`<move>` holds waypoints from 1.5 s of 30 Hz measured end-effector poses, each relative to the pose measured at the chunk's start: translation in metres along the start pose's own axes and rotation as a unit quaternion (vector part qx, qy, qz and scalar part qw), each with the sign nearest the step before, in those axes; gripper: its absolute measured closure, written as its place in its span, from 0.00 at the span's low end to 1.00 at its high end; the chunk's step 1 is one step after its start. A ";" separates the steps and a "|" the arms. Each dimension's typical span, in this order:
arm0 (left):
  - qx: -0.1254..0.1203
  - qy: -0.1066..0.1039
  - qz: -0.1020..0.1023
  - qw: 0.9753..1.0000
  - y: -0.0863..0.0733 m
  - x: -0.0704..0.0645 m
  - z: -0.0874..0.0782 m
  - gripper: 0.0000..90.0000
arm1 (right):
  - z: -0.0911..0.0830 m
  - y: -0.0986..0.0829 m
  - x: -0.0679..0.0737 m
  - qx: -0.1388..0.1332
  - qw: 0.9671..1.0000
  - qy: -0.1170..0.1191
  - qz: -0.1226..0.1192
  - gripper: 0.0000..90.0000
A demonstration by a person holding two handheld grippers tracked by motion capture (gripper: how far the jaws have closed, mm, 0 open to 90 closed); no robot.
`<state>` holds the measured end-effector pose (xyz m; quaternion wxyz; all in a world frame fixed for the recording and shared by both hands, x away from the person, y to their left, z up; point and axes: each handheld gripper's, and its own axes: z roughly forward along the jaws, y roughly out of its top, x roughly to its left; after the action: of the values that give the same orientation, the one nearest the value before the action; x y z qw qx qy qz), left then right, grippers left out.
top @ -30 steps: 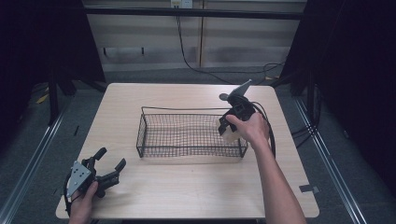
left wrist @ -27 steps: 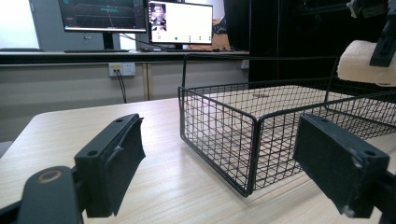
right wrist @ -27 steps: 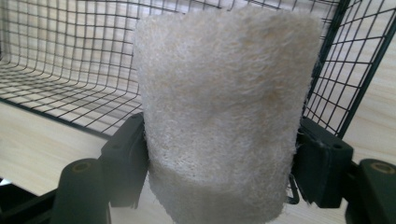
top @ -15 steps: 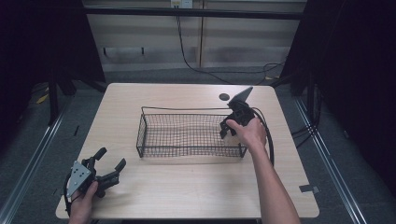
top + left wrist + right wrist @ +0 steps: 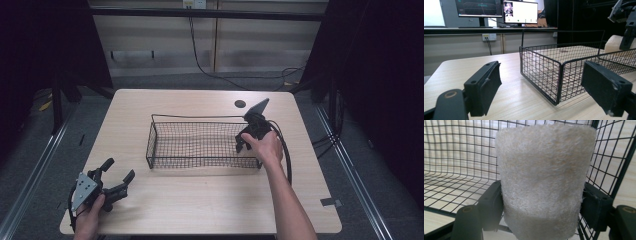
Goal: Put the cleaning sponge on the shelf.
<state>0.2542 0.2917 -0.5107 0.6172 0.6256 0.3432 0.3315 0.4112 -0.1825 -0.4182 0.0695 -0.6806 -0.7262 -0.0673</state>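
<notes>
From the high view, the right gripper [image 5: 243, 142] is dipped over the right end of the wire basket [image 5: 200, 142], its tips pointing down inside the rim, with the person's right hand [image 5: 265, 147] behind it and the cable looping off to the outer side; what it carries is hidden from here. The left gripper [image 5: 116, 176] rests low near the table's [image 5: 200, 200] near left corner, well apart from the basket, which lies ahead of it and to its right. In the left gripper view, its two black jaws stand wide apart with nothing between them; the basket's near corner stands just ahead between the pads, and farther off, past the far end of the basket, the right gripper [image 5: 627, 27] hangs with a pale loofah sponge [image 5: 612, 43] partly seen beside it. In the right gripper view, the jaws are clamped on the lower sides of the loofah sponge [image 5: 544, 182], a coarse, cream, fibrous block standing upright between the pads, with the basket's mesh floor and end wall directly ahead and below. The step in hand appears to be setting the sponge into the basket. The next move likely calls for lowering it a little further until its bottom meets the mesh, then parting the jaws and lifting straight up so that the pads clear the wire wall beside them without snagging.
</notes>
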 end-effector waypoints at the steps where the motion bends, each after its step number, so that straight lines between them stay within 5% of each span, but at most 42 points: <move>1: 0.000 0.000 0.000 1.000 0.000 0.000 0.000 0.17 | 0.003 0.000 -0.001 -0.001 1.000 0.000 0.001 0.31; 22: 0.000 0.000 0.000 1.000 0.000 0.000 0.000 0.17 | 0.022 0.004 0.008 0.010 0.999 -0.038 0.006 0.31; 45: 0.001 0.000 0.001 1.000 0.000 0.000 0.000 0.17 | 0.025 0.004 0.008 0.021 0.999 -0.035 0.007 0.30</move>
<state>0.2541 0.2918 -0.5107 0.6166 0.6263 0.3429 0.3316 0.4145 -0.1694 -0.4413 0.0588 -0.6859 -0.7248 -0.0282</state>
